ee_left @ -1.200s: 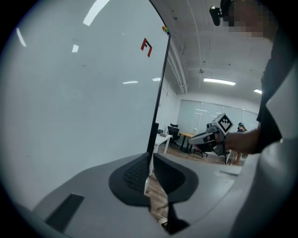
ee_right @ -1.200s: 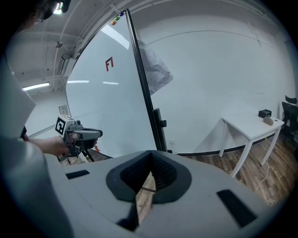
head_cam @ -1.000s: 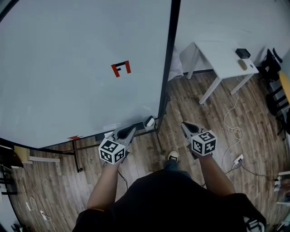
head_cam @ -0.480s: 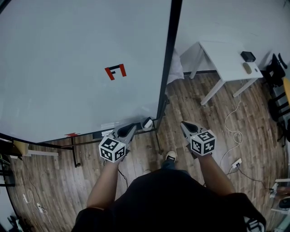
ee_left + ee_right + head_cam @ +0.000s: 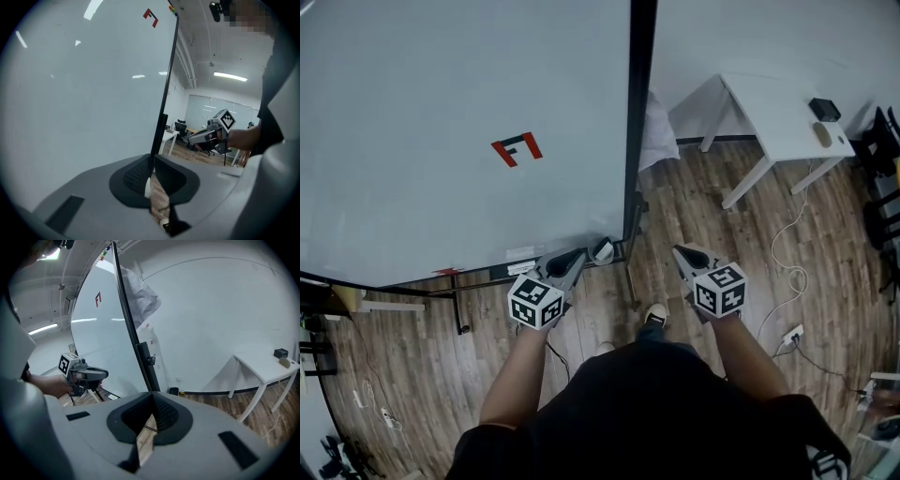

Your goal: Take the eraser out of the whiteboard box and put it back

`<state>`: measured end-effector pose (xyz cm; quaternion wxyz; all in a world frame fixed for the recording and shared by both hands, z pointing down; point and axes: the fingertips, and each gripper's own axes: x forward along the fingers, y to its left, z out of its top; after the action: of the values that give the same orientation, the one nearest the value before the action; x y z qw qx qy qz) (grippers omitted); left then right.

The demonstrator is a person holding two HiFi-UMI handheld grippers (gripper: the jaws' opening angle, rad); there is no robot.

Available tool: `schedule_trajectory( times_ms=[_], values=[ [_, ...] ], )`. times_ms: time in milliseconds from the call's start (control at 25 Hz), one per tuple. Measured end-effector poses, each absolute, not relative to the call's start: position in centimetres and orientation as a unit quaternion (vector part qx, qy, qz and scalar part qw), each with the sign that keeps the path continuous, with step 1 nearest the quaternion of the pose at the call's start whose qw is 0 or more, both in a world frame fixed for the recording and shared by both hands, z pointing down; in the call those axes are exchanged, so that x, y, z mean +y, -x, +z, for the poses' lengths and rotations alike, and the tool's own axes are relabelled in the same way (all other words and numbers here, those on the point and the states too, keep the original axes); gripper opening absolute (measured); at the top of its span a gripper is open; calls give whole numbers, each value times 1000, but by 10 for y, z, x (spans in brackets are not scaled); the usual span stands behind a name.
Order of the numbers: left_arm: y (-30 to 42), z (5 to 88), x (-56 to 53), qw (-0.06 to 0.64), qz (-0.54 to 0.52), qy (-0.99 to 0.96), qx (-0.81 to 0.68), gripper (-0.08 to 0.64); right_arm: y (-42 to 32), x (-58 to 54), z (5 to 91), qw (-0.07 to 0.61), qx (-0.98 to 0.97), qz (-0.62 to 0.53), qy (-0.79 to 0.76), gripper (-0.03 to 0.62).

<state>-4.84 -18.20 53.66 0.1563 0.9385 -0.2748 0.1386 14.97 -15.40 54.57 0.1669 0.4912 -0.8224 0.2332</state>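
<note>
A big whiteboard (image 5: 441, 112) fills the left of the head view, with a red-and-black piece (image 5: 517, 148) stuck on it. At its lower right corner a small white box (image 5: 602, 249) sits on the tray rail; whether an eraser lies in it I cannot tell. My left gripper (image 5: 577, 255) is shut and empty, its tips just left of that box and short of it. My right gripper (image 5: 678, 251) hangs over the wooden floor to the right of the board's dark edge (image 5: 636, 122), shut on nothing. Each gripper view shows closed jaws, left (image 5: 152, 157) and right (image 5: 152, 394).
A white table (image 5: 778, 112) stands at the back right with a black item (image 5: 825, 109) and a beige one (image 5: 823, 134). White cable (image 5: 787, 267) and a power strip (image 5: 792, 330) lie on the floor. A pale cloth (image 5: 654, 131) hangs behind the board's edge. The person's shoe (image 5: 654, 319) is below.
The head view has shifted, so the board's edge now sits further left. Both grippers have edged forward and a little down; the left tips are nearer the white box. Jaws unchanged.
</note>
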Motion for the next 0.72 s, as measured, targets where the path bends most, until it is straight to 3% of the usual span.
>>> schedule_trajectory(
  times_ms=[720],
  values=[
    [24,578,-189,168,177,-931,-272,58,-158,-161,568,174,-829,248,-470,-6]
  ],
)
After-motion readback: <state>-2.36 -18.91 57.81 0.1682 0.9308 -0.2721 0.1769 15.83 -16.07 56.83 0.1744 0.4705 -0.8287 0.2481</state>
